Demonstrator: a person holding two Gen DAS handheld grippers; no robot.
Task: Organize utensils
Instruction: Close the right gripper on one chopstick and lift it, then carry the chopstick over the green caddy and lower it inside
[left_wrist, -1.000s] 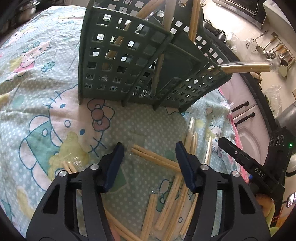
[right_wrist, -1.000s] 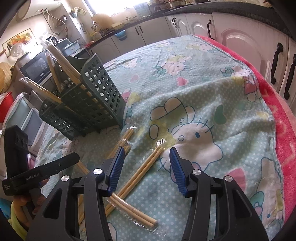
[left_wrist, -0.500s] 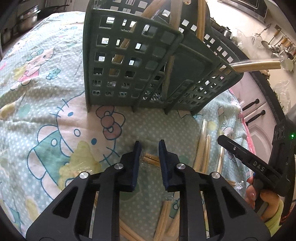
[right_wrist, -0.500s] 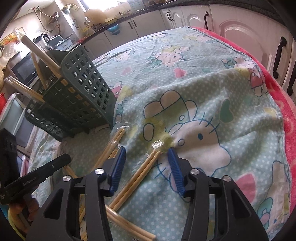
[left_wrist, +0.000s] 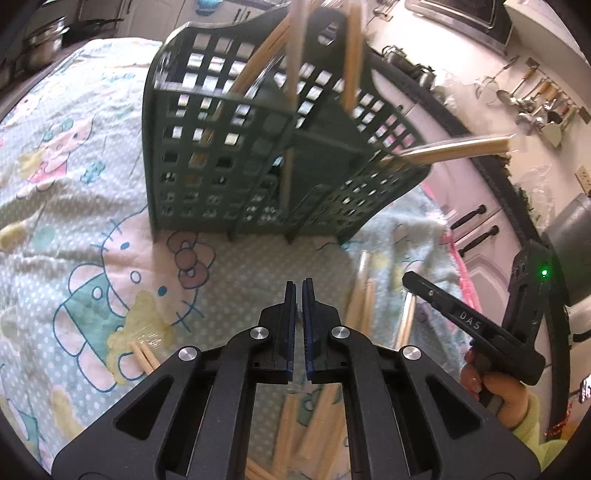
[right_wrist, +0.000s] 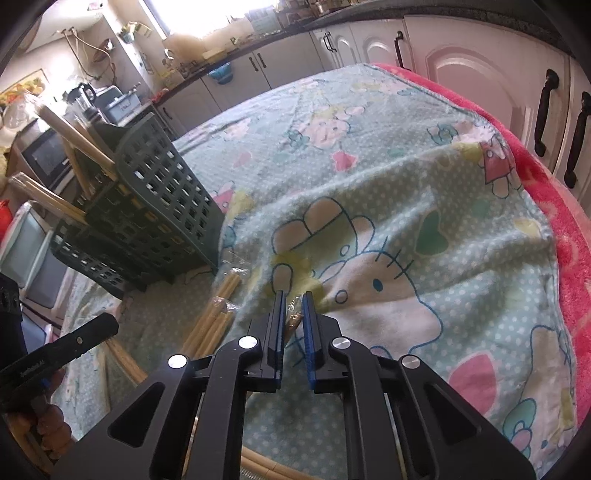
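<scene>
In front of the green utensil caddy (left_wrist: 258, 147), the left gripper (left_wrist: 299, 291) is pinched closed, its catch unclear; the right gripper (right_wrist: 293, 306), marked "DAS", clamps wrapped chopsticks (right_wrist: 293, 320).

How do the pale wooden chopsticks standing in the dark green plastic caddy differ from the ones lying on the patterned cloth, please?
The chopsticks in the caddy lean upright, poking above its rim; the loose chopsticks lie flat on the cloth. The caddy ones sit apart in compartments; the loose ones overlap in a heap. Both are pale wood, seemingly clear-wrapped.
</scene>
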